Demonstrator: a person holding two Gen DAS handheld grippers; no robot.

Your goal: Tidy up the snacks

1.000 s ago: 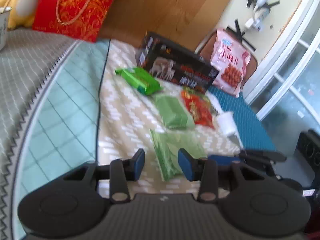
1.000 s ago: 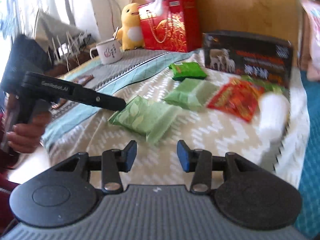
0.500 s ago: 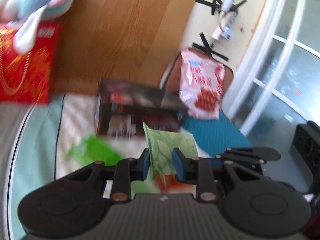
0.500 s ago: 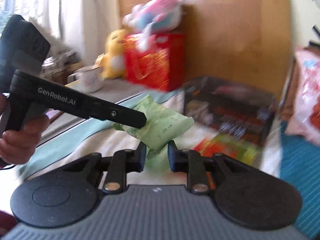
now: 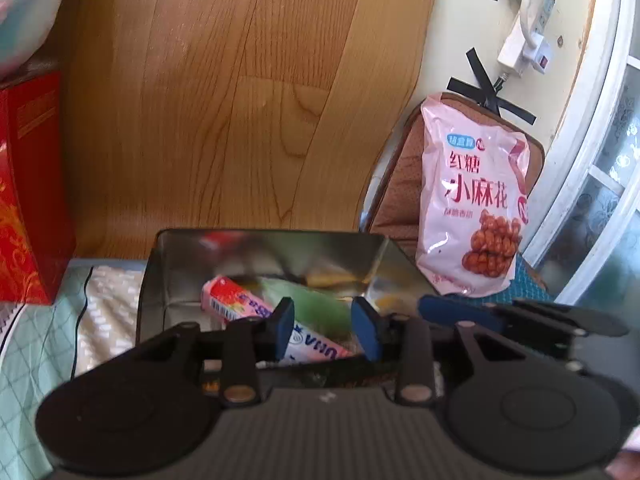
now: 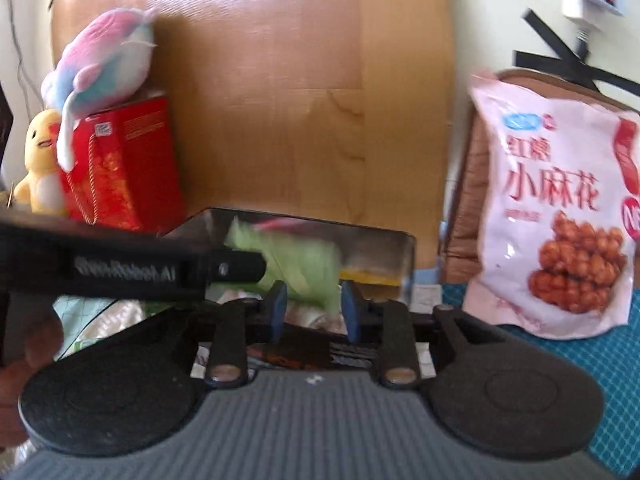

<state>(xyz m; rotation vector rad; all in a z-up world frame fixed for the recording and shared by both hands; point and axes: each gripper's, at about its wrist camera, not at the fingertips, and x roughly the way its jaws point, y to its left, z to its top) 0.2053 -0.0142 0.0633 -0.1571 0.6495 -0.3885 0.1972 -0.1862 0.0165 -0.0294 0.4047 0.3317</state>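
An open metal tin point(image 5: 168, 268) stands ahead, its rim also in the right wrist view point(image 6: 384, 236). Inside lie a pink and white snack pack point(image 5: 240, 300) and a pale green snack pack point(image 5: 316, 304). My left gripper point(image 5: 326, 330) is open over the tin, jaws apart and empty. My right gripper point(image 6: 314, 312) is open beside it. The green pack point(image 6: 304, 264) shows blurred just beyond the right fingertips, over the tin and free of the jaws. The left gripper's arm point(image 6: 168, 270) crosses the right wrist view.
A red gift bag point(image 6: 120, 168) with plush toys point(image 6: 104, 60) stands left of the tin. A large pink snack bag point(image 5: 472, 208) leans on a brown chair back point(image 5: 400, 192) at right. A wooden board point(image 5: 224, 100) rises behind. A patterned cloth point(image 5: 104, 312) covers the table.
Both grippers closed on the pale green pack, lifted it off the cloth and carried it to the tin. Both jaws have now opened and the pack has left them.
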